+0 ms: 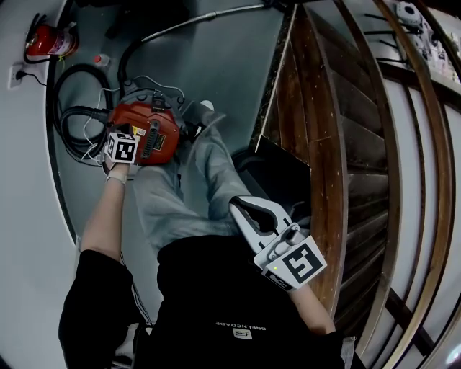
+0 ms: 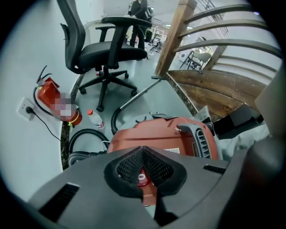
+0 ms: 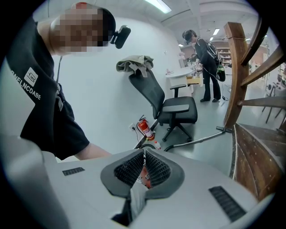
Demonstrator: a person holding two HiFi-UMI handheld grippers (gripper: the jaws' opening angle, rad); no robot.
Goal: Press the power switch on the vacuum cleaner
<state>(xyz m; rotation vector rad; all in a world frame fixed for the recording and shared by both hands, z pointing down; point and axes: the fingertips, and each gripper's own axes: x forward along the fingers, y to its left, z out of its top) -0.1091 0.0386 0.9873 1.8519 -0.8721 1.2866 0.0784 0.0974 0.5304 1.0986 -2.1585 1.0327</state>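
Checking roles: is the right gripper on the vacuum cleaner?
No, the right gripper hangs over the person's lap, clear of the vacuum cleaner.

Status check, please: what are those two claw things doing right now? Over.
Left gripper shut, fingers down over the vacuum cleaner's red power switch. Right gripper shut, empty, held back. Hose coiled beside the vacuum cleaner, not blocking.

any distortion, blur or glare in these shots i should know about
Head view: heavy fisheye, the staircase bows into curves. Left gripper view: dark round vignette, vacuum sharp. Right gripper view: same vignette, ceiling light blown out, mosaic patch upper left.
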